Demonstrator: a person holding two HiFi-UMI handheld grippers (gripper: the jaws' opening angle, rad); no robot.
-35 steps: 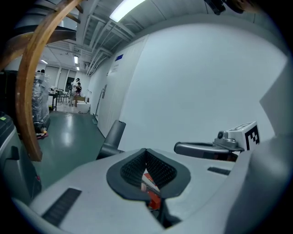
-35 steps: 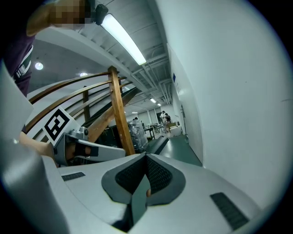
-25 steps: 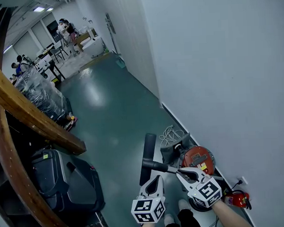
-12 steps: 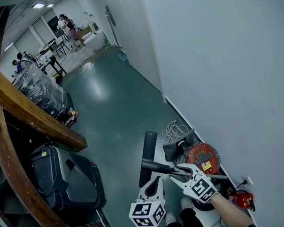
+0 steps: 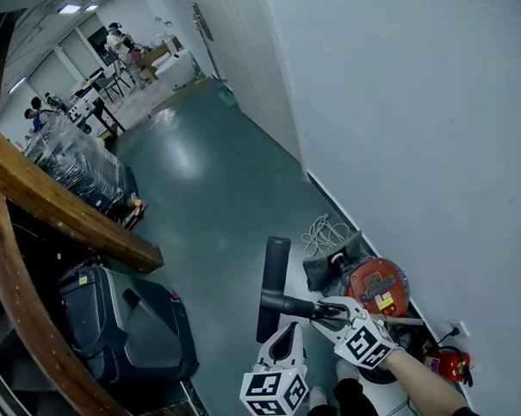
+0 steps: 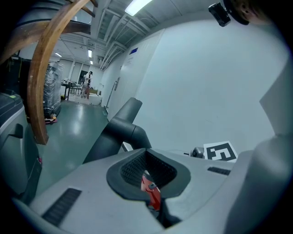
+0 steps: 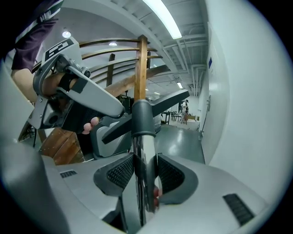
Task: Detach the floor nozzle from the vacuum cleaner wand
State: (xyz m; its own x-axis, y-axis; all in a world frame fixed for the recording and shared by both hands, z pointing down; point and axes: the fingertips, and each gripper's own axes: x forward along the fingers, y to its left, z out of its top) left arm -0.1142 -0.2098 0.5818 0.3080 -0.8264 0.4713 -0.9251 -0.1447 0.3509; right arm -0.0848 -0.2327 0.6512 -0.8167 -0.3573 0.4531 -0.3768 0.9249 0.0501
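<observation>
The black floor nozzle [image 5: 273, 280] lies on the green floor, and its dark neck [image 5: 291, 306] joins the chrome wand [image 5: 395, 321] that runs off to the right. My right gripper [image 5: 332, 313] straddles the wand just behind the neck. Its jaws have just been opening, and the wand [image 7: 143, 151] stands between the pads without being squeezed. In the right gripper view the neck collar [image 7: 141, 118] and nozzle [image 7: 170, 102] lie ahead. My left gripper [image 5: 287, 333] is shut and empty, with its tip just short of the neck [image 6: 122, 131].
A red canister vacuum [image 5: 378, 288] with a coiled white cord [image 5: 324, 234] sits against the white wall [image 5: 411, 110]. A black case [image 5: 119, 325] lies under a wooden rail [image 5: 62, 211] at left. A wrapped pallet [image 5: 73, 168] and people are farther down the hall.
My right gripper has sunk onto the wand, rolled, and gone from shut to open around it. The left gripper has hardly moved.
</observation>
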